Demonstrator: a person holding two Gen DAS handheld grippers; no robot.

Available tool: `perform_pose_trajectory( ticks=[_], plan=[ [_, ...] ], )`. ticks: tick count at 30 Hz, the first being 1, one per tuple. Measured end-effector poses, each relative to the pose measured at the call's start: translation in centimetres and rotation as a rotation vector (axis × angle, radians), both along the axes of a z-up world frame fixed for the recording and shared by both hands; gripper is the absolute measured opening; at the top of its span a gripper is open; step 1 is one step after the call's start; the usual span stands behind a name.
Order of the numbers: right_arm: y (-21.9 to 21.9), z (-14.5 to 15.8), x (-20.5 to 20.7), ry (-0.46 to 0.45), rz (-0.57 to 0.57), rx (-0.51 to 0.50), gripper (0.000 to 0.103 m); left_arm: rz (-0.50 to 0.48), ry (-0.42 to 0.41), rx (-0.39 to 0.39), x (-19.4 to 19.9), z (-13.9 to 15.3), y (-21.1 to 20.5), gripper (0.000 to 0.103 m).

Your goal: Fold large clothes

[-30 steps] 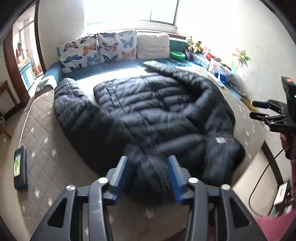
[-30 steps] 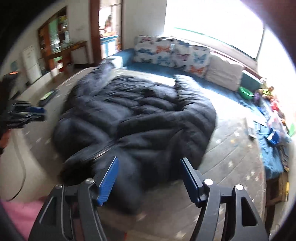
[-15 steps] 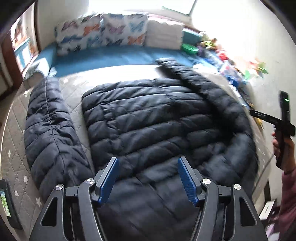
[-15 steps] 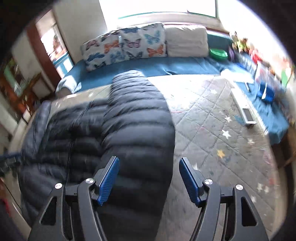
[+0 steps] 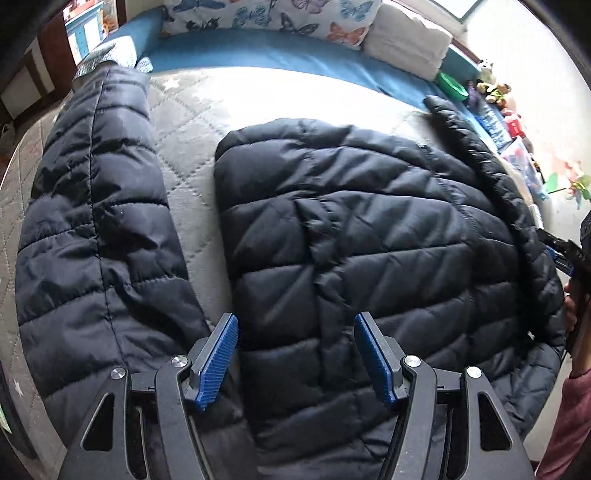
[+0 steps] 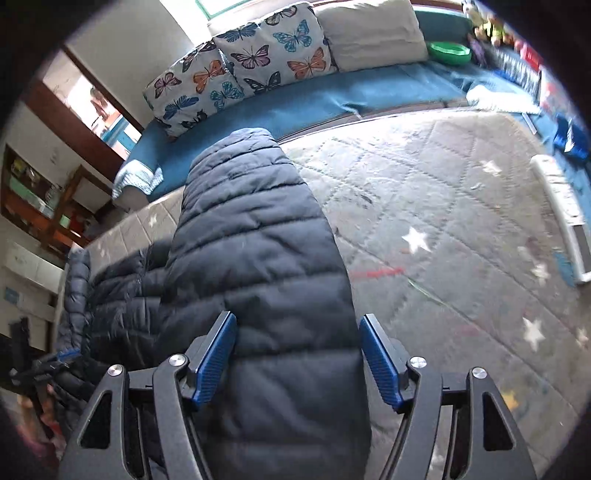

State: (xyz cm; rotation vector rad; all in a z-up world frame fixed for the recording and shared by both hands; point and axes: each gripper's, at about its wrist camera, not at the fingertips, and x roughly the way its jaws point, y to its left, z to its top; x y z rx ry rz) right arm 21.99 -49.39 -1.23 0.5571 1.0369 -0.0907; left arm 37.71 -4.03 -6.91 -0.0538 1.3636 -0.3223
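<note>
A large dark navy puffer jacket (image 5: 351, 229) lies spread flat on a grey quilted mat with white stars (image 5: 192, 122). One sleeve (image 5: 96, 221) stretches out on the left in the left wrist view. The other sleeve (image 6: 255, 229) runs away from me in the right wrist view. My left gripper (image 5: 295, 358) is open, low over the jacket's body near its left edge. My right gripper (image 6: 299, 356) is open, low over the near end of that sleeve. The right gripper also shows at the right edge of the left wrist view (image 5: 561, 254).
Butterfly-print cushions (image 6: 236, 74) and a white pillow (image 6: 373, 33) line a blue bench (image 6: 317, 103) at the back. A green bowl (image 6: 448, 51) and toys (image 5: 495, 90) sit at the back right. A dark flat device (image 5: 7, 424) lies at the mat's left edge.
Both grippers have dropped closer to the jacket. The left one has opened from its narrower gap a second ago. The right one now faces along the sleeve.
</note>
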Motion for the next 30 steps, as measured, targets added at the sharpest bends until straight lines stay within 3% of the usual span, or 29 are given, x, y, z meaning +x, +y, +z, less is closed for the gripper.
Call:
perform_pose_trajectory(
  ticks=[4, 5, 8, 11, 14, 17, 19, 22, 26, 27, 29, 30],
  plan=[
    [-1.0, -1.5, 0.5, -0.001, -0.011, 0.154, 0.081, 0.034, 0.049, -0.028, 0.8, -1.7, 1.0, 0.074],
    [-0.9, -1.1, 0.2, -0.021, -0.01, 0.143, 0.069, 0.032, 0.048, -0.031, 0.7, -1.7, 1.0, 0.074],
    [0.1, 1.0, -1.0, -0.077, 0.013, 0.036, 0.031, 0.025, 0.045, -0.015, 0.7, -1.7, 0.7, 0.074],
    [1.4, 4.5, -3.7, -0.129, 0.001, -0.145, 0.018, 0.018, 0.032, 0.006, 0.8, -1.7, 0.3, 0.074],
    [2.0, 7.3, -7.3, -0.183, -0.042, -0.297, 0.015, 0.01, 0.014, 0.022, 0.5, -1.7, 0.0, 0.074],
    [2.3, 9.5, -12.8, -0.206, -0.157, -0.439, 0.015, 0.011, 0.011, 0.017, 0.5, -1.9, -0.6, 0.074],
    [1.9, 9.7, -16.4, -0.159, -0.272, -0.509, 0.017, 0.01, 0.014, 0.016, 0.5, -2.0, -0.8, 0.074],
    [0.1, 8.2, -20.3, -0.014, -0.337, -0.442, 0.026, 0.012, 0.026, 0.021, 0.7, -2.1, -0.8, 0.075],
    [-0.3, 8.8, -21.9, -0.014, -0.351, -0.372, 0.033, 0.003, 0.033, 0.031, 1.1, -2.0, -1.2, 0.078],
    [0.4, 9.4, -21.3, -0.02, -0.313, -0.397, 0.037, 0.003, 0.031, 0.031, 1.2, -2.1, -1.3, 0.078],
    [2.6, 10.1, -19.5, -0.041, -0.233, -0.433, 0.065, 0.002, 0.027, 0.027, 1.4, -2.1, -1.5, 0.077],
    [3.5, 10.3, -18.6, -0.045, -0.197, -0.453, 0.071, -0.003, 0.026, 0.022, 1.5, -2.2, -1.7, 0.077]
  ],
)
